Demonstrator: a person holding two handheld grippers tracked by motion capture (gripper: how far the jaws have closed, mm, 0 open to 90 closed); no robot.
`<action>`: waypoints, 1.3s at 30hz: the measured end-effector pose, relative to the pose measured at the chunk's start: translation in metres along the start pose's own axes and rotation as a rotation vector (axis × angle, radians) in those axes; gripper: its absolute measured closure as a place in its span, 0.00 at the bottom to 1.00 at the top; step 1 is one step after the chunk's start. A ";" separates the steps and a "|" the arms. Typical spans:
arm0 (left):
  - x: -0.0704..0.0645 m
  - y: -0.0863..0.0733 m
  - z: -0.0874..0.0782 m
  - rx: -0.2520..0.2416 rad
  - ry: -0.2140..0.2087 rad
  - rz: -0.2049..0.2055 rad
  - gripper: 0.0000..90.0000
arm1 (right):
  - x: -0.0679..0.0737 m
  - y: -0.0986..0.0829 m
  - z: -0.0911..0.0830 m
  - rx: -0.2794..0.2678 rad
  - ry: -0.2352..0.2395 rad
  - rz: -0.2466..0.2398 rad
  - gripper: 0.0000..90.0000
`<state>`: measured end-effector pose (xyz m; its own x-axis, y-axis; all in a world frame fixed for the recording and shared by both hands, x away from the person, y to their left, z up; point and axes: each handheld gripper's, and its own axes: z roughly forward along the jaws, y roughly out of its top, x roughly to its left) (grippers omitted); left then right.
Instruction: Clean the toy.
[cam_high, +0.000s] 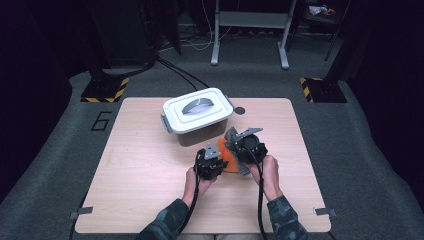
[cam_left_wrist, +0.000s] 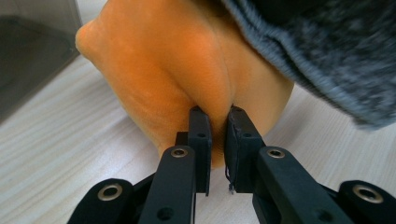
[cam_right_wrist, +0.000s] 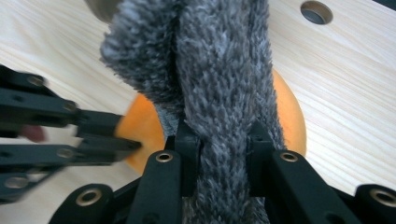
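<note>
My left gripper has its jaws nearly together, pinching a fold of the orange cloth. My right gripper clamps a thick bundle of the grey fuzzy cloth between its jaws, which stand partly apart around the pile.

Location: both cloths sit together on the table, just in front of the white lidded box and between my two hands; the grey one lies over the orange one and touches it.

Progress, as I judge it: both pieces are gripped, so the pick-up is done. Separating them, or stowing them, is not. The box lid is on and its latches appear closed, so opening it would remain if the cloths belong inside.

Count: one orange cloth, one grey cloth, one box with one lid, two grippers, one round hole in the tabletop.
</note>
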<state>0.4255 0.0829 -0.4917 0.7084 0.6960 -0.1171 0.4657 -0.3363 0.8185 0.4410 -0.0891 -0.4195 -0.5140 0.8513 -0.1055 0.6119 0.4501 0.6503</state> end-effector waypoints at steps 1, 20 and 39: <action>0.000 0.000 0.000 -0.002 0.000 0.000 0.91 | 0.000 -0.001 0.001 0.000 -0.009 0.001 0.82; 0.001 -0.002 0.001 -0.002 0.001 0.014 0.91 | -0.050 -0.031 0.010 0.058 -0.095 0.135 0.81; 0.004 -0.003 0.000 -0.005 -0.001 0.004 0.90 | -0.078 -0.056 0.019 0.094 -0.097 0.235 0.82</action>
<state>0.4265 0.0867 -0.4946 0.7108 0.6939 -0.1149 0.4606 -0.3358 0.8217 0.4588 -0.1757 -0.4617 -0.2942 0.9551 -0.0344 0.7630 0.2564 0.5934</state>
